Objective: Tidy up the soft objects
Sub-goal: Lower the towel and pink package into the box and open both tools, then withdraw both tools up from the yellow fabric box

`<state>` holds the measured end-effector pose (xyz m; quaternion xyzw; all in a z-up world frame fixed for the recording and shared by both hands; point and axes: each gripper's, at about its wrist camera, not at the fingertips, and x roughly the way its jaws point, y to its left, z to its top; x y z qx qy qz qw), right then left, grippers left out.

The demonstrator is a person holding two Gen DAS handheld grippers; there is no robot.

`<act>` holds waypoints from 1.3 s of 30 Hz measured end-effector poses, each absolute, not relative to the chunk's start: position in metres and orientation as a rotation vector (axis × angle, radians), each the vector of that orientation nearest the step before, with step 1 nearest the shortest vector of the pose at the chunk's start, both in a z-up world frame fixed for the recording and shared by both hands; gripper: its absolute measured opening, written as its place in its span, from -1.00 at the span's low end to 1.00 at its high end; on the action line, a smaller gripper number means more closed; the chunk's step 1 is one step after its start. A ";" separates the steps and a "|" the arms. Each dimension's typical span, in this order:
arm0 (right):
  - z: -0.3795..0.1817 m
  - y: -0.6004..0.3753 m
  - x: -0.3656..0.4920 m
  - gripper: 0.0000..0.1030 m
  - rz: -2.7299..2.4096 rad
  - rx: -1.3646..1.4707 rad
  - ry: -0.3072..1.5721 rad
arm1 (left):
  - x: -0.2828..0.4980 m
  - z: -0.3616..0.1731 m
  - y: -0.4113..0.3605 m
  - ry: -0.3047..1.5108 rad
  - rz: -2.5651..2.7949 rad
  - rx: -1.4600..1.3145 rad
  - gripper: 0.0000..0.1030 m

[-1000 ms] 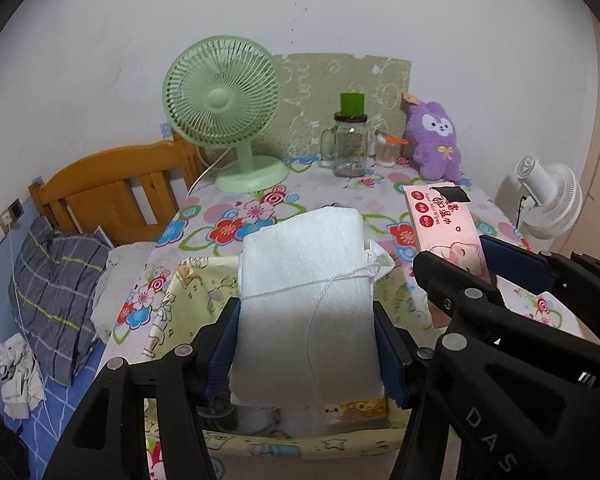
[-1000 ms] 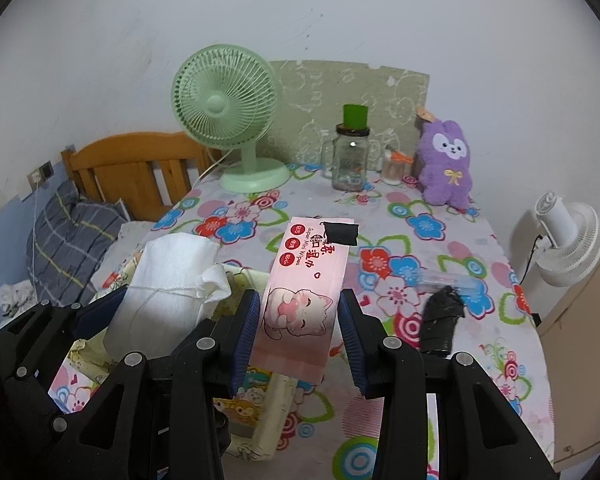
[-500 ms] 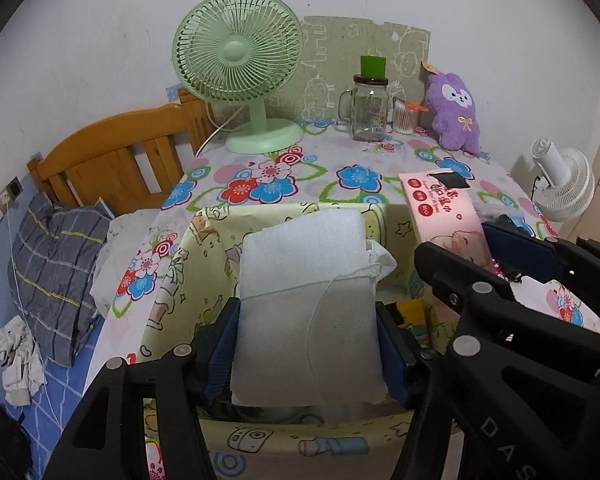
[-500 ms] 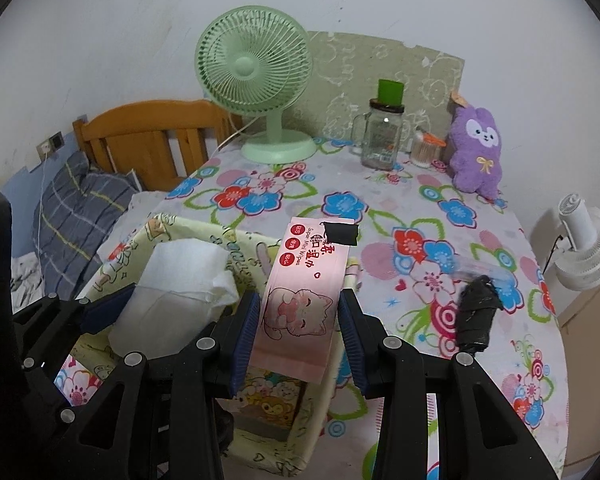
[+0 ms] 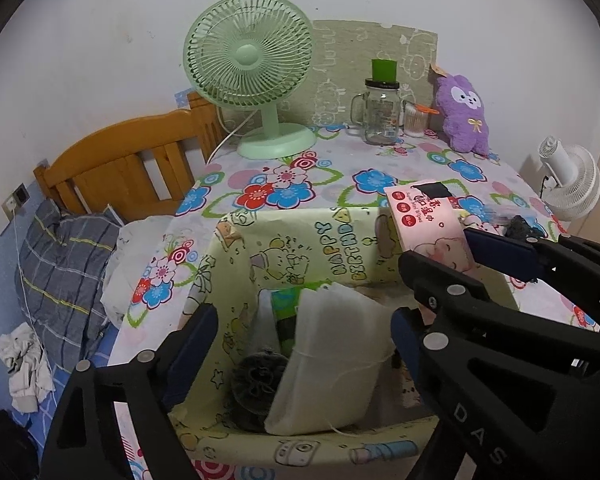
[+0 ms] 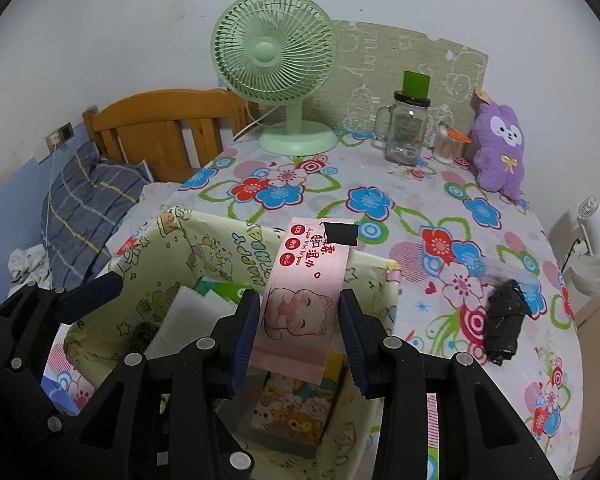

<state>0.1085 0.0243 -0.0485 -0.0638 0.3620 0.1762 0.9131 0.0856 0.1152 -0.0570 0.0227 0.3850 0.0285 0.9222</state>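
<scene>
A yellow cartoon-print fabric box (image 5: 300,240) stands open on the flowered table. My left gripper (image 5: 304,336) is open above it. A white cloth pack (image 5: 332,360) lies free inside the box, next to a dark scrubber (image 5: 256,376). My right gripper (image 6: 300,328) is shut on a pink wet-wipes pack (image 6: 304,300) and holds it over the box's right half (image 6: 372,276). The wipes pack also shows in the left wrist view (image 5: 428,220). The white pack shows in the right wrist view (image 6: 188,312).
A green fan (image 6: 276,60), a glass jar (image 6: 408,128), a cotton-swab tub (image 6: 446,146) and a purple plush (image 6: 498,148) stand at the table's back. A rolled black item (image 6: 504,322) lies at the right. A white fan (image 6: 596,252) and a bed (image 5: 72,264) flank the table.
My left gripper has opened and let go of the white cloth pack, which has dropped into the box. Both grippers have moved down over the box; the right still holds the wipes.
</scene>
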 end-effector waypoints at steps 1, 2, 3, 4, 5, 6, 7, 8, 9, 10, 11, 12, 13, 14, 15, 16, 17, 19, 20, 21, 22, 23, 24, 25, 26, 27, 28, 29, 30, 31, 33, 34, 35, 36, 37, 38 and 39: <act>-0.049 0.026 0.110 -0.16 0.368 -0.131 0.749 | 0.087 -0.058 0.117 0.796 0.059 0.041 0.77; -0.050 0.027 0.111 -0.16 0.372 -0.129 0.752 | 0.087 -0.059 0.118 0.799 0.059 0.036 0.77; -0.052 0.028 0.113 -0.15 0.378 -0.122 0.759 | 0.088 -0.060 0.120 0.803 0.059 0.030 0.78; -0.054 0.029 0.115 -0.13 0.388 -0.113 0.767 | 0.089 -0.061 0.121 0.807 0.060 0.027 0.79; -0.055 0.030 0.116 -0.12 0.394 -0.108 0.772 | 0.089 -0.062 0.122 0.811 0.061 0.024 0.80; -0.057 0.032 0.117 -0.11 0.402 -0.102 0.777 | 0.090 -0.063 0.123 0.815 0.063 0.022 0.80; -0.058 0.033 0.118 -0.10 0.409 -0.100 0.782 | 0.090 -0.064 0.122 0.818 0.063 0.021 0.81; -0.059 0.033 0.119 -0.04 0.414 -0.101 0.784 | 0.091 -0.065 0.123 0.821 0.063 0.019 0.81; -0.060 0.034 0.120 0.10 0.417 -0.102 0.789 | 0.090 -0.065 0.123 0.819 0.061 0.020 0.82; -0.060 0.034 0.121 0.17 0.420 -0.098 0.793 | 0.090 -0.065 0.123 0.817 0.057 0.018 0.84; -0.060 0.034 0.121 0.29 0.422 -0.094 0.795 | 0.090 -0.065 0.123 0.817 0.055 0.014 0.86; -0.059 0.033 0.120 0.36 0.421 -0.090 0.793 | 0.090 -0.065 0.122 0.817 0.054 0.011 0.87; -0.059 0.032 0.120 0.39 0.417 -0.089 0.789 | 0.090 -0.065 0.122 0.819 0.054 0.008 0.87; -0.059 0.032 0.119 0.43 0.412 -0.091 0.786 | 0.090 -0.065 0.122 0.820 0.054 0.008 0.87; -0.058 0.031 0.118 0.46 0.405 -0.092 0.783 | 0.091 -0.065 0.122 0.821 0.053 0.006 0.87; -0.058 0.031 0.118 0.47 0.402 -0.093 0.782 | 0.091 -0.065 0.121 0.822 0.050 0.004 0.87; -0.058 0.030 0.118 0.47 0.401 -0.092 0.782 | 0.090 -0.065 0.120 0.822 0.048 0.003 0.87; -0.056 0.027 0.117 0.48 0.394 -0.091 0.781 | 0.090 -0.063 0.118 0.819 0.047 0.004 0.88; -0.056 0.025 0.117 0.49 0.391 -0.091 0.779 | 0.089 -0.063 0.116 0.817 0.045 0.004 0.88; -0.055 0.024 0.116 0.50 0.389 -0.091 0.777 | 0.089 -0.062 0.115 0.816 0.044 0.004 0.88; -0.054 0.022 0.116 0.50 0.385 -0.090 0.775 | 0.088 -0.061 0.114 0.814 0.043 0.004 0.88; -0.053 0.021 0.115 0.51 0.383 -0.089 0.773 | 0.087 -0.060 0.112 0.811 0.041 0.005 0.88; -0.052 0.019 0.114 0.52 0.380 -0.087 0.771 | 0.087 -0.059 0.111 0.808 0.040 0.006 0.88; -0.051 0.016 0.113 0.52 0.376 -0.085 0.768 | 0.086 -0.058 0.109 0.806 0.038 0.007 0.88; -0.050 0.014 0.112 0.53 0.373 -0.082 0.766 | 0.085 -0.056 0.107 0.803 0.037 0.007 0.88; -0.048 0.012 0.111 0.53 0.370 -0.078 0.764 | 0.084 -0.055 0.105 0.800 0.036 0.007 0.88; -0.047 0.009 0.110 0.54 0.367 -0.075 0.762 | 0.083 -0.054 0.103 0.796 0.036 0.008 0.88; -0.046 0.007 0.108 0.54 0.363 -0.073 0.760 | 0.082 -0.052 0.101 0.793 0.034 0.008 0.88; -0.045 0.005 0.107 0.55 0.360 -0.070 0.758 | 0.081 -0.051 0.099 0.789 0.033 0.009 0.88; -0.044 0.003 0.105 0.56 0.357 -0.068 0.754 | 0.080 -0.050 0.097 0.786 0.032 0.010 0.89; -0.041 -0.002 0.103 0.56 0.350 -0.066 0.746 | 0.078 -0.046 0.092 0.779 0.029 0.010 0.89; -0.039 -0.004 0.101 0.57 0.347 -0.065 0.740 | 0.077 -0.045 0.090 0.776 0.028 0.010 0.89; -0.037 -0.007 0.100 0.58 0.344 -0.064 0.734 | 0.076 -0.043 0.087 0.771 0.027 0.010 0.89; -0.036 -0.009 0.098 0.58 0.341 -0.063 0.730 | 0.075 -0.041 0.085 0.768 0.026 0.010 0.89; -0.034 -0.012 0.097 0.58 0.338 -0.062 0.725 | 0.074 -0.040 0.084 0.765 0.026 0.010 0.89; -0.033 -0.015 0.095 0.60 0.334 -0.061 0.719 | 0.073 -0.038 0.081 0.761 0.025 0.011 0.89; -0.031 -0.017 0.094 0.61 0.330 -0.060 0.714 | 0.072 -0.036 0.079 0.757 0.024 0.011 0.89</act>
